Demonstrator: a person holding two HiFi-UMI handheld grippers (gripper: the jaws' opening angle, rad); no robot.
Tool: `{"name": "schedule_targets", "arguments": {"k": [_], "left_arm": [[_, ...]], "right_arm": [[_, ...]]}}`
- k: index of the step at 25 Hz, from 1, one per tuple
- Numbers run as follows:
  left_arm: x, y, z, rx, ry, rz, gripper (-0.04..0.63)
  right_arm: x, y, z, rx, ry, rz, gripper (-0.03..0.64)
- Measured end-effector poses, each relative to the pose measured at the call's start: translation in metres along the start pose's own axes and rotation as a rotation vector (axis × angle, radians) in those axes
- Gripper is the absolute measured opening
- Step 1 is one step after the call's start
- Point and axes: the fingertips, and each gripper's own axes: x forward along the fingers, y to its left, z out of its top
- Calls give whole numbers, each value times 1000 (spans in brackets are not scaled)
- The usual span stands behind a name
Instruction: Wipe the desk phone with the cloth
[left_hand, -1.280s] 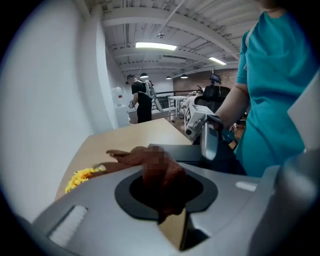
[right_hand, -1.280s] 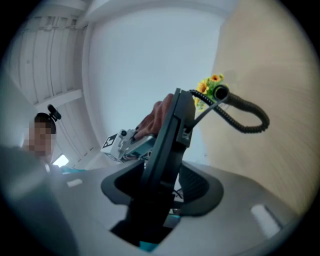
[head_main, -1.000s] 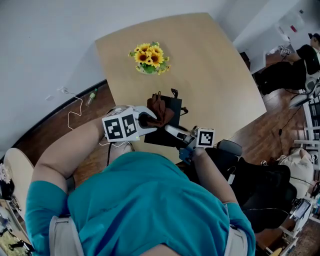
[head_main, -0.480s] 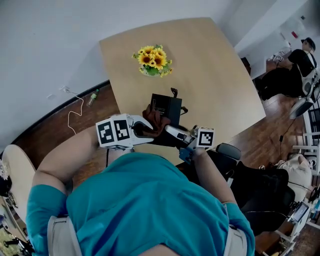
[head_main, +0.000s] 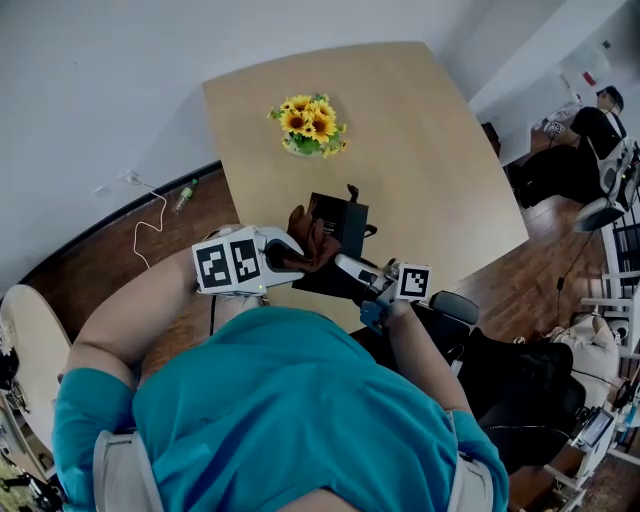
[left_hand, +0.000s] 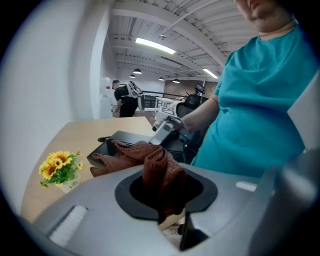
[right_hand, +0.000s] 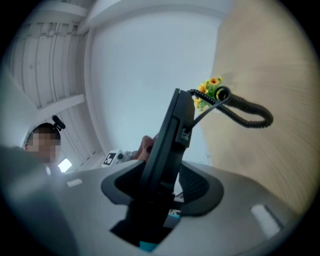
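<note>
Table: phone near its front edge.
Left gripper: clamped on cloth, draped on phone.
Right gripper: jaws clamp phone's edge.
Advice: hold phone steady, drag cloth flat across.

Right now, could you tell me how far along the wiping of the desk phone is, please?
Done: the left gripper has the brown cloth clamped, and the right gripper grips the desk phone by its edge. In hand: the cloth drapes over one side of the phone. Left: the phone's uncovered rest.
</note>
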Motion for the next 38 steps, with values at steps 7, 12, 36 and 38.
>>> {"name": "schedule_targets", "arguments": {"k": [7,12,36,38], "left_arm": [[26,-30,-2,11,50,-102,89],[32,-50,-11,24,94,-195,89],[-91,94,36,-285,-369,-140,89],[-99,96,32,-302,-406,-57,89]], "right_arm": [[-1,-15,11,-14,-36,-60,215],[-6,-25,39,-1,-112,-64,213],[8,54,-20,-202,184,132,213],[0,55,-9,-175,113,142,213]]}}
